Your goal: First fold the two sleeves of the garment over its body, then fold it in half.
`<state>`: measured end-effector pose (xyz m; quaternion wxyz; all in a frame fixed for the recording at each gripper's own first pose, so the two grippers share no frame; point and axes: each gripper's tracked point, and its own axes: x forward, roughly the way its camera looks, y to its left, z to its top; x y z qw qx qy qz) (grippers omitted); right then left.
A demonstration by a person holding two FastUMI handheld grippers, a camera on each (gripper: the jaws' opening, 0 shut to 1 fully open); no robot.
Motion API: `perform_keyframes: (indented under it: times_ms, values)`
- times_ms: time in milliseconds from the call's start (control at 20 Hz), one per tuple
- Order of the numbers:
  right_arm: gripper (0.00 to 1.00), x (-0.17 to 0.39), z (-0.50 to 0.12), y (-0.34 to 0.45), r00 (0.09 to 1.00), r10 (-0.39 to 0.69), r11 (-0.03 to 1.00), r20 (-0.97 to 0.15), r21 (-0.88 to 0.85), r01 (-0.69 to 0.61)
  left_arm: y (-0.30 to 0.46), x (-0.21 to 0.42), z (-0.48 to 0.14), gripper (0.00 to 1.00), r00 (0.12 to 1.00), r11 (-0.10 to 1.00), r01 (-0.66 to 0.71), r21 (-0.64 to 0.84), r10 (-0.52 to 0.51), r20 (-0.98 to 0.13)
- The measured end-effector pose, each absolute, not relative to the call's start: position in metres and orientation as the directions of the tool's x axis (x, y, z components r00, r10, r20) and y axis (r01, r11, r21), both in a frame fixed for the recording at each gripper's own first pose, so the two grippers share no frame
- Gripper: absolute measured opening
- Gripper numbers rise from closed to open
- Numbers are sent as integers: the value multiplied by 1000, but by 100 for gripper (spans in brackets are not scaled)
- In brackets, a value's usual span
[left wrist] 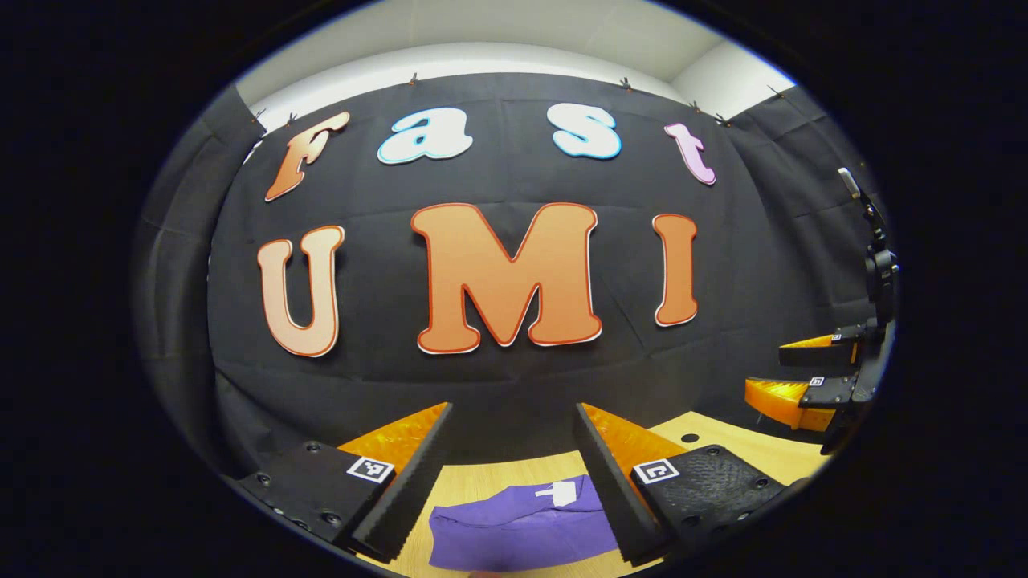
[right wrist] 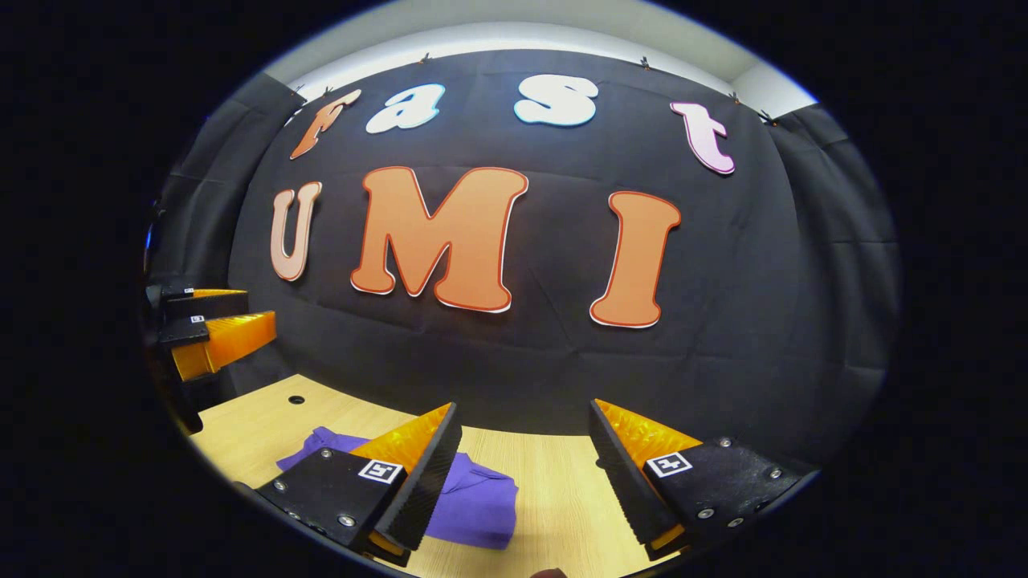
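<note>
Left gripper (left wrist: 514, 449): fingers spread wide apart, nothing between them, raised above the table (left wrist: 514, 482). Below and between its fingertips lies the purple garment (left wrist: 518, 530), bunched on the wood, a white tag (left wrist: 562, 493) on its upper edge.

Right gripper (right wrist: 526, 453): fingers likewise parted and empty. The garment (right wrist: 474, 502) lies beneath and beside its left finger (right wrist: 418, 474). Each gripper appears at the other's side, well apart.
</note>
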<state>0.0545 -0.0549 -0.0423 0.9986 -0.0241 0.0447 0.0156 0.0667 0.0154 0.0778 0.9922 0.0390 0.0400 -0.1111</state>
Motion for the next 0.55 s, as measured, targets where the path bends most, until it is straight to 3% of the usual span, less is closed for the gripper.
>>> perform_keyframes:
  times_ms: [550]
  values:
    - [94, 31, -46, -60, 992, 79, 996, -95, -31, -82, -7, 41, 85, 92, 976, 975, 212, 65, -207, -71]
